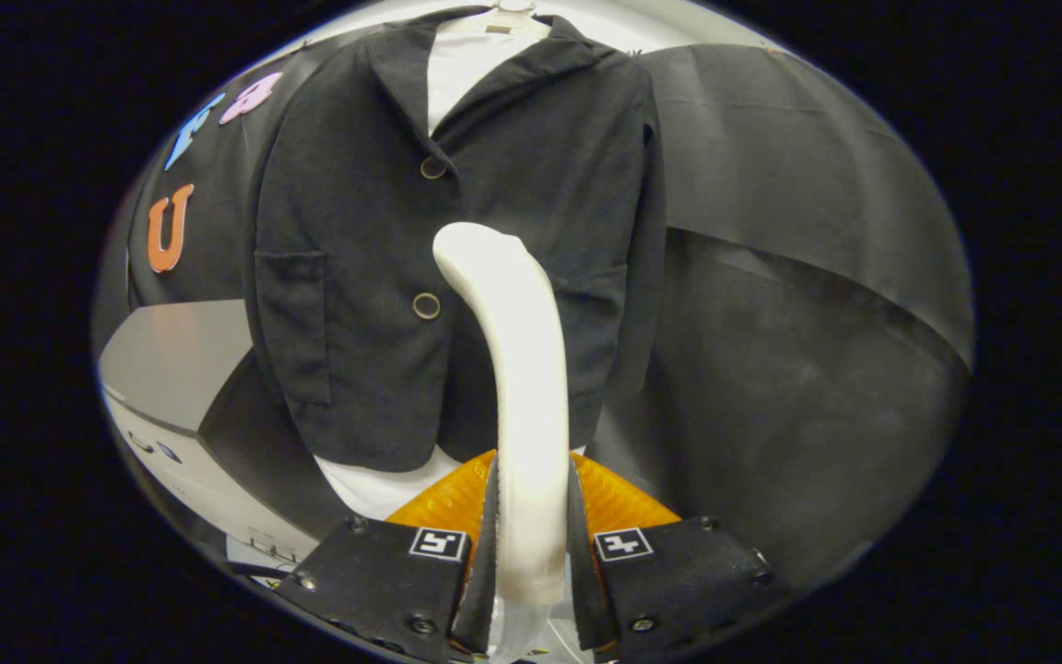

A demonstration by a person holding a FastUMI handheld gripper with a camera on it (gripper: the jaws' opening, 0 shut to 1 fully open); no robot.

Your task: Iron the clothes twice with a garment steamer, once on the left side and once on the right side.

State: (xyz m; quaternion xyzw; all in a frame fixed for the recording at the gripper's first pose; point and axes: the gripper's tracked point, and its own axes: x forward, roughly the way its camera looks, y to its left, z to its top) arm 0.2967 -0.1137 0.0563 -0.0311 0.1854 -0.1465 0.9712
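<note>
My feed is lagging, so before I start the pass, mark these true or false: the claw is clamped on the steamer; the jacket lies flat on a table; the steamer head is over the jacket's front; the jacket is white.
1. The claw is clamped on the steamer: true, both fingers press its white handle.
2. The jacket lies flat on a table: false, it hangs upright against the booth wall.
3. The steamer head is over the jacket's front: true, beside the lower button.
4. The jacket is white: false, it is dark; the shirt under it is white.
</note>
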